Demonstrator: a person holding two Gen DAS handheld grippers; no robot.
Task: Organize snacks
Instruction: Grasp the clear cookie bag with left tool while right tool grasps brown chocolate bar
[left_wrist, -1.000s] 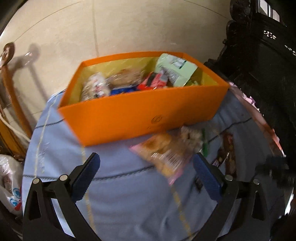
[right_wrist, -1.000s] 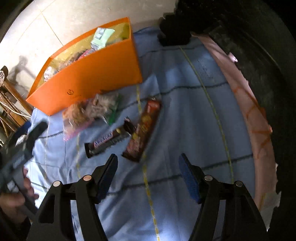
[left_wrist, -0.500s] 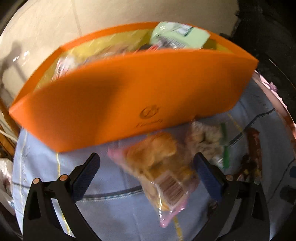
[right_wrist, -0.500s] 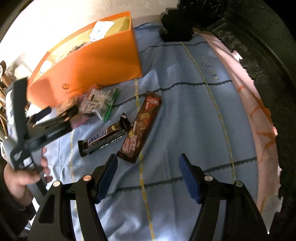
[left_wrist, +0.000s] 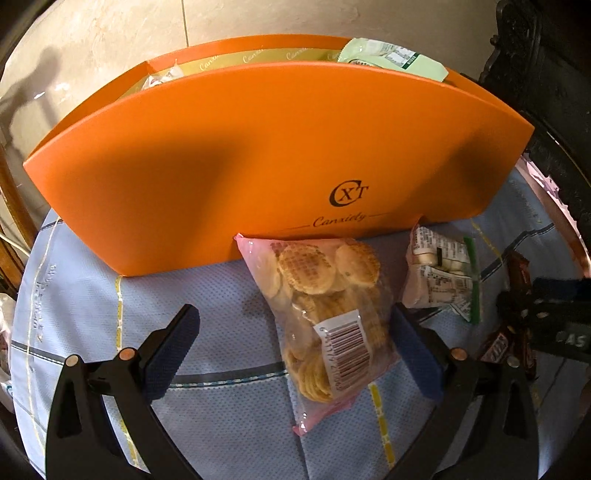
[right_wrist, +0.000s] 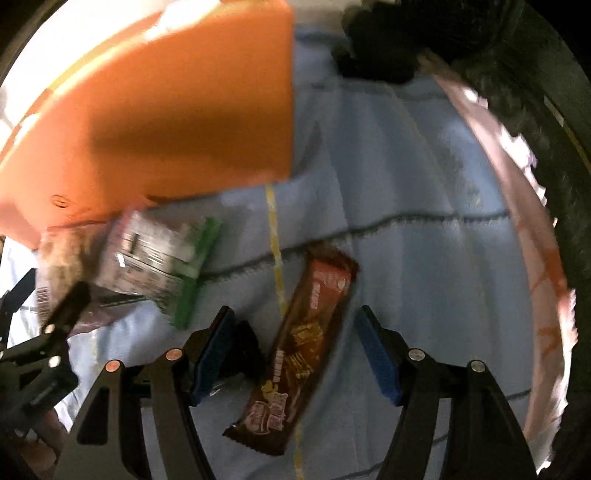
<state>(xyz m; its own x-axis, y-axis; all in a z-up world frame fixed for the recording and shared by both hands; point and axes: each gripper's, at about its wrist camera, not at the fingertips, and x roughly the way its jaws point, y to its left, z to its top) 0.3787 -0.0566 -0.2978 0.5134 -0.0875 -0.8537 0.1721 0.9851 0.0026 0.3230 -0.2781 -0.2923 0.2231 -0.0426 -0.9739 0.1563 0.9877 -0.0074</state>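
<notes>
An orange box (left_wrist: 258, 155) holding several snacks stands on a blue cloth (left_wrist: 221, 424). A clear pink-edged bag of round waffle biscuits (left_wrist: 325, 317) lies in front of it, between the jaws of my open left gripper (left_wrist: 295, 354), close to the right pad and not pinched. To its right lies a white packet with a green strip (left_wrist: 443, 280). In the right wrist view a long brown biscuit bar (right_wrist: 303, 354) lies on the cloth between the jaws of my open right gripper (right_wrist: 295, 354), untouched. A dark chocolate bar's end (right_wrist: 247, 350) shows behind the left pad.
Dark carved furniture (left_wrist: 546, 74) rises at the right, past the table's pink edge (right_wrist: 546, 266). Pale floor tiles (left_wrist: 110, 48) lie beyond the box. The left gripper's frame (right_wrist: 40, 350) shows at the left of the right wrist view.
Both grippers have come down closer to the cloth. The left now straddles the waffle biscuit bag; the right has shifted over the brown bar, which now lies between its jaws.
</notes>
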